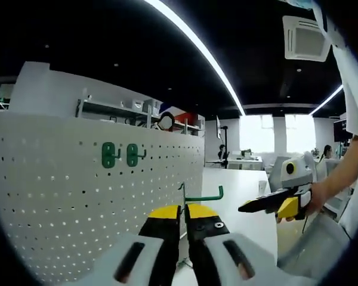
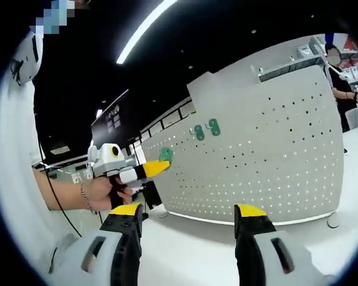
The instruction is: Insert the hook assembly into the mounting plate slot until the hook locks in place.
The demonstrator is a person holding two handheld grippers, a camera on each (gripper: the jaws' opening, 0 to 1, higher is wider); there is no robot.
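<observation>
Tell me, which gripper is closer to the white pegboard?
Left. The left gripper holds a green hook right up by the pegboard. The right gripper hangs open, farther back from it.

You work under bright ceiling light strips (image 1: 197, 47) and glaring windows (image 1: 268, 132); fisheye edges bend, the dark ceiling stays dim, focus soft.

A long strip light (image 1: 194, 44) is seen on the dark ceiling, with a square air vent (image 1: 306, 38) set near it. Bright windows (image 1: 268, 133) and desks (image 1: 243, 161) are seen far back in the room. A shelf (image 1: 116, 110) is seen above the white wall.
</observation>
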